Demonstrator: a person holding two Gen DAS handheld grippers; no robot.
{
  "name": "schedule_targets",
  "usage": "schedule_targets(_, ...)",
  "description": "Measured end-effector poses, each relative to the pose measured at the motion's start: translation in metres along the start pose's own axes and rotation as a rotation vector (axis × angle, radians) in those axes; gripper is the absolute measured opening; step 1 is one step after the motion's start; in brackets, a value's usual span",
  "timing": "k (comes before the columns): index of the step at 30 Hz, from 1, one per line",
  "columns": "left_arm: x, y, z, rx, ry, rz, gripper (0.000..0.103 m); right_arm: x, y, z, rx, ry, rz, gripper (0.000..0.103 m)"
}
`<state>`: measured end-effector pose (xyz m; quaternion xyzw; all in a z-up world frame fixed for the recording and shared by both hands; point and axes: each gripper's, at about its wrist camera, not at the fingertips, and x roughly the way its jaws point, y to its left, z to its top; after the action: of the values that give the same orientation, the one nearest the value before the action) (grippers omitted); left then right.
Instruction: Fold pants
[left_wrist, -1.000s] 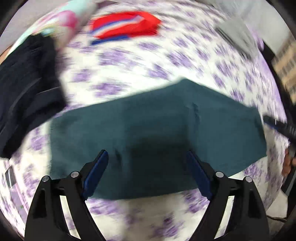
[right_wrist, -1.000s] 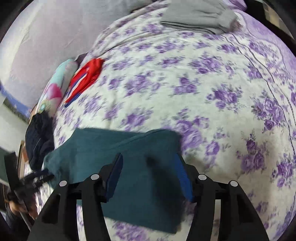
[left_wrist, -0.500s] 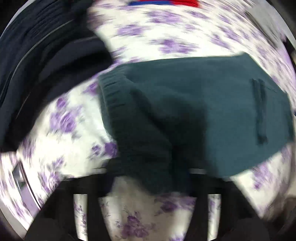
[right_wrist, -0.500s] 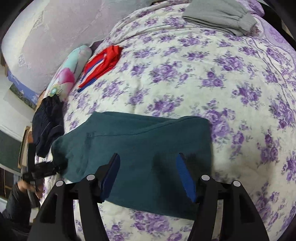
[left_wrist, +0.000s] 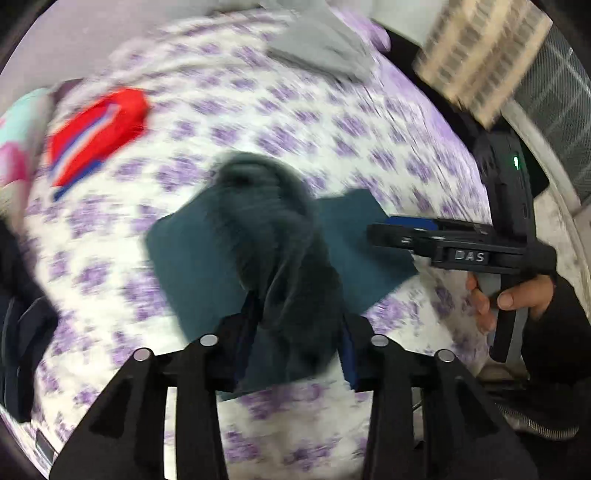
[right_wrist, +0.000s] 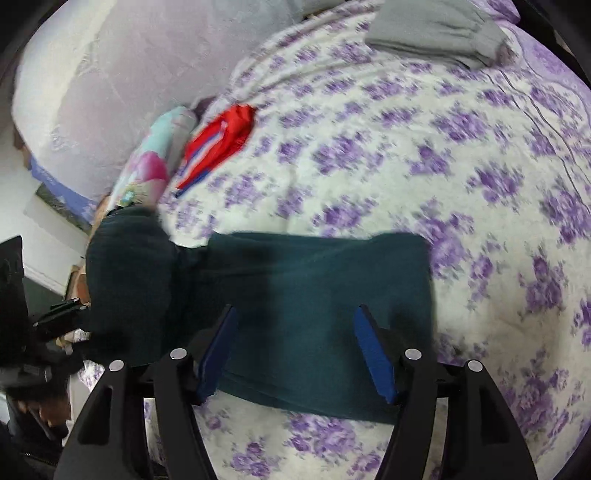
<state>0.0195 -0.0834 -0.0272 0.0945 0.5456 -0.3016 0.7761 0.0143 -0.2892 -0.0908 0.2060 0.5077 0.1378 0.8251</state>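
The left gripper (left_wrist: 295, 334) has lifted one end of the teal pants (right_wrist: 317, 295) off the bed (right_wrist: 424, 166) and grasps it (jaws easing apart), starting a fold; the right gripper (right_wrist: 295, 354) hovers released above the flat part.

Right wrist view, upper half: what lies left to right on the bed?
Pastel pink-and-turquoise pillow → red garment with blue-white stripes → folded grey garment.
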Motion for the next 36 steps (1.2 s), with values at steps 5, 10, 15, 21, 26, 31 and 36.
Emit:
schedule_targets(5, -0.011, 0.009, -0.005, -0.013, -0.044, -0.028, 0.067, -0.003, -0.001, -0.006, -0.012, 0.015, 0.028, 0.071)
schedule_targets(10, -0.009, 0.061, -0.025, -0.177, -0.031, 0.093, 0.067, 0.016, 0.005, -0.009, 0.014, 0.069, 0.067, 0.074)
schedule_targets(15, 0.04, 0.101, -0.056, -0.302, 0.093, 0.221, 0.067, 0.057, 0.027, -0.01, -0.02, 0.159, 0.002, 0.075)
schedule_targets(21, 0.052, 0.107, -0.069, -0.336, 0.14, 0.23, 0.067, 0.057, 0.055, -0.009, -0.118, 0.153, -0.052, 0.015)
schedule_targets(26, 0.011, 0.096, -0.045, -0.288, 0.002, 0.231, 0.067, -0.023, 0.055, 0.007, -0.179, -0.001, 0.014, 0.015)
schedule_targets(31, 0.05, 0.071, -0.022, -0.195, 0.065, 0.262, 0.067, -0.012, -0.002, 0.0, -0.139, 0.053, -0.172, 0.022)
schedule_targets(36, 0.091, 0.058, -0.016, -0.127, 0.117, 0.35, 0.077, 0.003, -0.038, -0.008, -0.043, 0.054, -0.243, 0.034)
